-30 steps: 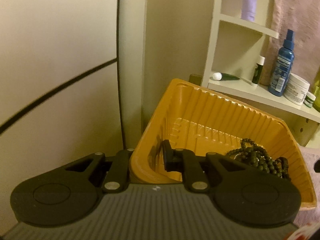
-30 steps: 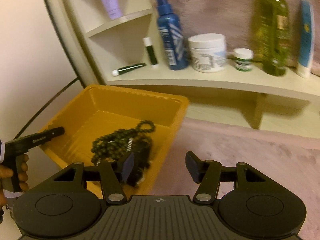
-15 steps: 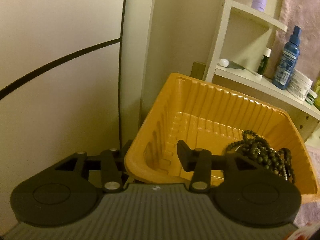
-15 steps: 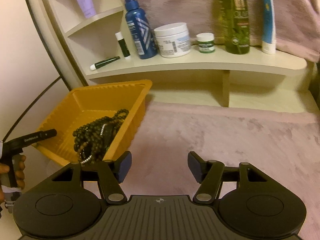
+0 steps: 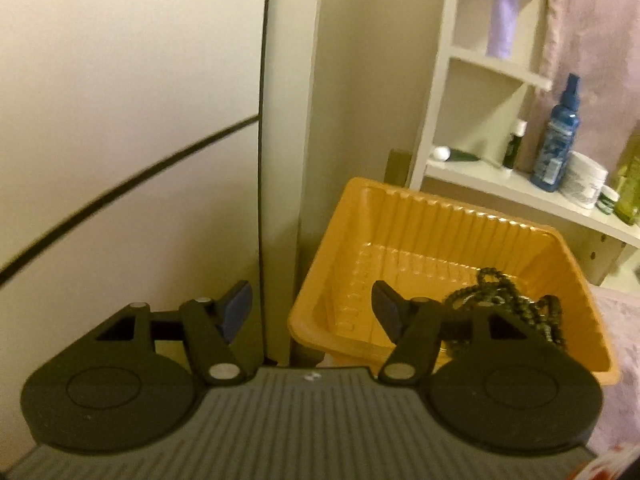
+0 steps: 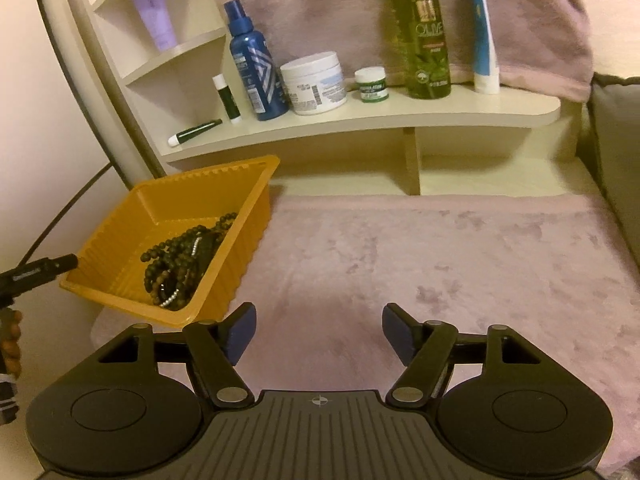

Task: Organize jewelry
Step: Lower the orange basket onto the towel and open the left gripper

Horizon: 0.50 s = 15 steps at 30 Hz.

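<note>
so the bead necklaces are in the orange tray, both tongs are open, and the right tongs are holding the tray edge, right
Not quite. The right tongs hold nothing: the right wrist view shows them open over the pink blanket, apart from the orange tray. The rest stands: the bead necklaces lie in the tray, and the left tongs are open too.

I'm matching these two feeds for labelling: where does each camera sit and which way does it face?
Left wrist: on the left gripper, facing the wall corner and orange tray with beads; its open fingers show.
Right wrist: on the right gripper, facing the pink blanket and shelf; its open fingers show, plus the left gripper's tip and hand at the left edge.
Shared: tray, beads, shelf, blue bottle.
</note>
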Motion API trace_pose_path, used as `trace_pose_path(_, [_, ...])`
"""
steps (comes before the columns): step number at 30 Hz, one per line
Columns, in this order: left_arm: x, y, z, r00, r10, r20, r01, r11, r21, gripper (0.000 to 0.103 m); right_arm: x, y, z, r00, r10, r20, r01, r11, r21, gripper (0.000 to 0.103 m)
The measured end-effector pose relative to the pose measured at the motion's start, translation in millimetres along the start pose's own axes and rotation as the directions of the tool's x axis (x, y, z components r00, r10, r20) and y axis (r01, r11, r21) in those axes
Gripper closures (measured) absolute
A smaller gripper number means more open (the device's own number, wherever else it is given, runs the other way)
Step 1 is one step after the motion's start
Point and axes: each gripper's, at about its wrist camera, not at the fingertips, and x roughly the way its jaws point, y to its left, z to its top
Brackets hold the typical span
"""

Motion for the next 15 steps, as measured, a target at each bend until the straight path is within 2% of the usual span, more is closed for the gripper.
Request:
trace_pose_path(6, [-34.9,-31.5,11.7,1.000,-0.017,-0.023,0.019,0.996,0.085,0.039,-20.5,5.0,-0.8,0.999,-0.032,0.020,0.032,0.999,-0.007,0.033])
trace_pose_path(9, [-55.1,-61.0,12.4,0.997,-0.062,-0.041,0.067,0.986,0.151,0.039,-32.6,7.0,-2.3,0.999,-0.040,0.017,0.041,0.999,-0.007,0.032])
trace_pose_path(15, [-85.3,-119.1,0.4,0.983,-0.159,-0.092,0.175,0.963,0.207,0.039,-54.6,7.0,-10.8,0.998,-0.066,-0.008,0.066,0.998,-0.012,0.032])
